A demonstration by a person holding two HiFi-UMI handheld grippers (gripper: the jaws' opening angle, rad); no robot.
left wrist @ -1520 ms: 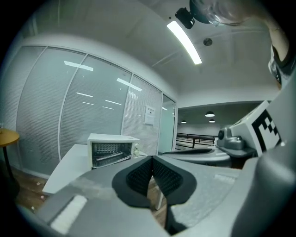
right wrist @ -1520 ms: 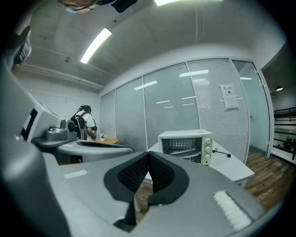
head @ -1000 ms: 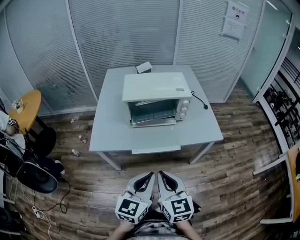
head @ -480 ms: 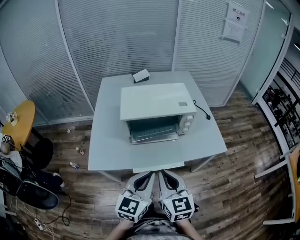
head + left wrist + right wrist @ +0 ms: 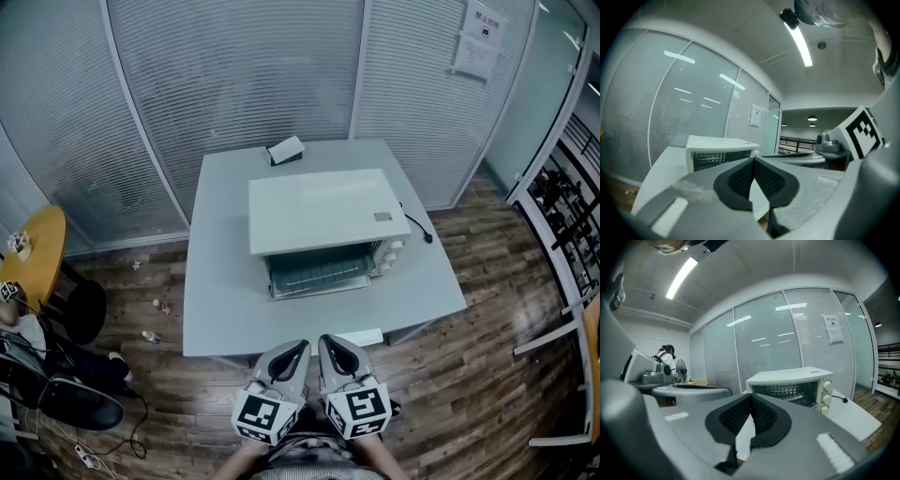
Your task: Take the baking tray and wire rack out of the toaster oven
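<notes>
A white toaster oven stands on a pale grey table, its door closed and a rack dimly visible through the glass. The oven also shows in the left gripper view, and in the right gripper view the oven shows its knobs. My left gripper and right gripper sit side by side at the table's near edge, both shut and empty. The baking tray cannot be made out inside.
A small white box lies at the table's far edge. A black power cord trails right of the oven. A white slip lies at the table's front edge. A round wooden table and a black chair stand left. Glass partitions close the back.
The table and oven have come closer and lower in the head view as both grippers moved forward to the table's front edge. Both jaws stayed shut.
</notes>
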